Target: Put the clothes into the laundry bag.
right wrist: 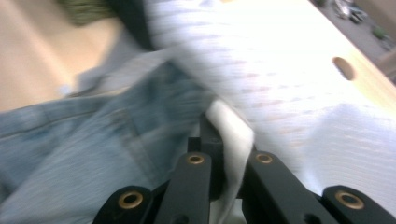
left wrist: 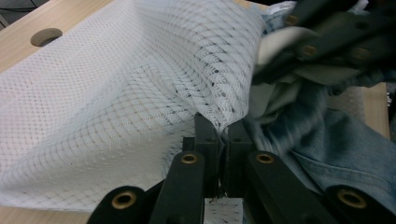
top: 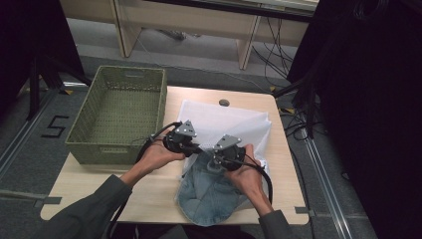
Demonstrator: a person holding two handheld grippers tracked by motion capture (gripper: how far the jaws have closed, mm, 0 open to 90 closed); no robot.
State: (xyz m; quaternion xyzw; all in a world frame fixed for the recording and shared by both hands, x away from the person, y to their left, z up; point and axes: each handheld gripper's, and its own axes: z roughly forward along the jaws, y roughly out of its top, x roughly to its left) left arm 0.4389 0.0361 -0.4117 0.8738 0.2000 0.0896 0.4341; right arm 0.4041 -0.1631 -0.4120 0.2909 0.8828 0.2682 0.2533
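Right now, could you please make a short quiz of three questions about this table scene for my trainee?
1. True or false: the left tongs are shut on the white mesh bag.
2. The denim garment lies: A) in the green basket, B) at the mesh bag's mouth, C) on the floor.
3. What do the right tongs pinch?

Key: 1 true; 2 B; 3 a white fabric edge, seemingly of the mesh bag, though the view is blurred.
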